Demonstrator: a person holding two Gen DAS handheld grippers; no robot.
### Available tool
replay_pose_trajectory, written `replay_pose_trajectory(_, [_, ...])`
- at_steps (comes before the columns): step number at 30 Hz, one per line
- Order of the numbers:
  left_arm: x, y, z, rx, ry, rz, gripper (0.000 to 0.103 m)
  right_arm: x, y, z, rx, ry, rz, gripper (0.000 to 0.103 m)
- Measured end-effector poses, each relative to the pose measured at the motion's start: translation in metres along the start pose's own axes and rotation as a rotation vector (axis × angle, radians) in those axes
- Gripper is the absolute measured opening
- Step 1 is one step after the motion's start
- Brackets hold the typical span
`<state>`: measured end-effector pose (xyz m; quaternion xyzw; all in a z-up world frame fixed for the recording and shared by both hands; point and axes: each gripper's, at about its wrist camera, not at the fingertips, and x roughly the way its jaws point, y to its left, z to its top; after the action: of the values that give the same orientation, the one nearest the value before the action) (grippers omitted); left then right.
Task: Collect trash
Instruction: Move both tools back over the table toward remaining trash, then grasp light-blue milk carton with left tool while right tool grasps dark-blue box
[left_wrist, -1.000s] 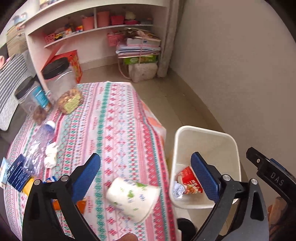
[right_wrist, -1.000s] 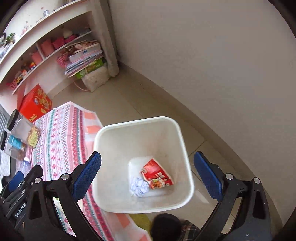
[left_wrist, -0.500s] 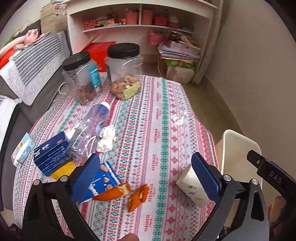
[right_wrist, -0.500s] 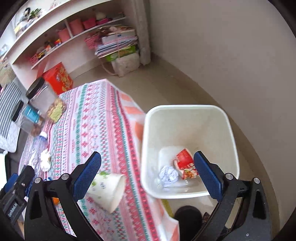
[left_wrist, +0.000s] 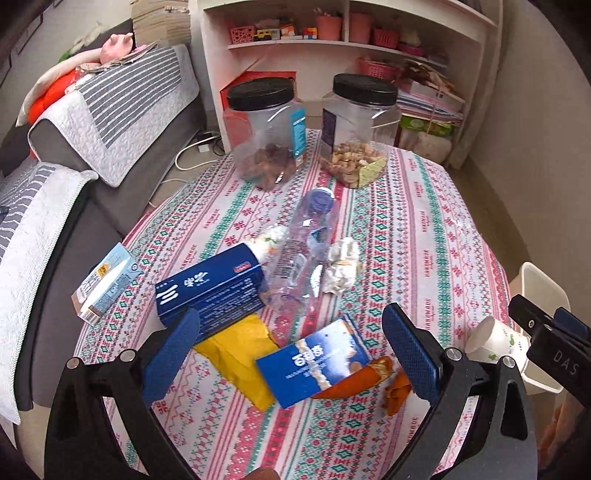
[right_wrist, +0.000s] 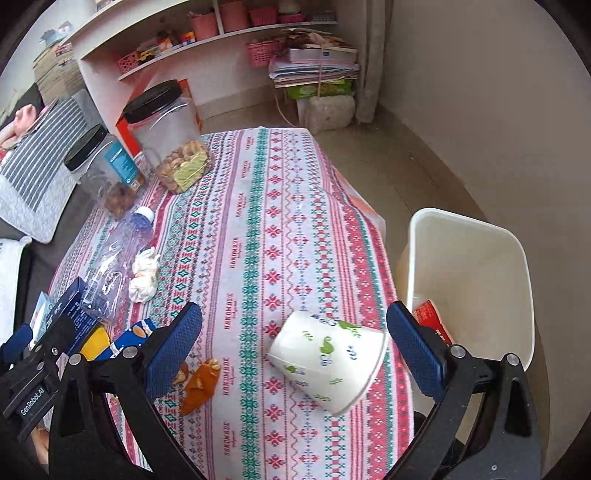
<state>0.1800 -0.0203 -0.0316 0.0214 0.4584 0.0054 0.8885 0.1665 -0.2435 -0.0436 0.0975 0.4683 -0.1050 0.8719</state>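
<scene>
**tidybot_fan:** Risk check, left wrist view first. The left gripper hangs spread wide with nothing in it, over the blue snack wrapper and the orange peel. That wrapper lies flat on the tablecloth, so I'd guess the pads could skate over it or pinch the cloth instead. The crushed plastic bottle sits just beyond the wrapper, with a crumpled tissue touching it, and a sloppy reach could knock either one.

**mop_and_go:** And the right wrist view?

**tidybot_fan:** The right gripper is released too, jaws wide apart on either side of the paper cup, not touching it. The cup lies on its side close to the table edge, right beside the white bin. It's round and light, so an off-centre squeeze could roll it off onto the floor, or crush it.

**mop_and_go:** The bin itself?

**tidybot_fan:** Beside the table, past the cup, with a red wrapper already inside. A drop from too far back could miss the rim, I reckon.
</scene>
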Motion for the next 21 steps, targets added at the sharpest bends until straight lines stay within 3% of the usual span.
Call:
replay_pose_trajectory(13, [0.024,0.120,0.022,-0.126,0.032,0.136,0.096,0.018,0.079,-0.006,-0.195,0.007,0.033,0.096])
replay_pose_trajectory(18, [0.048,0.166,0.033,-0.097,0.077,0.240,0.096,0.027,0.094,-0.006,-0.234,0.032,0.055,0.096])
replay_pose_trajectory(21, [0.074,0.187,0.034,-0.050,0.157,0.282,0.096,0.029,0.102,-0.005,-0.265,0.035,0.073,0.096])
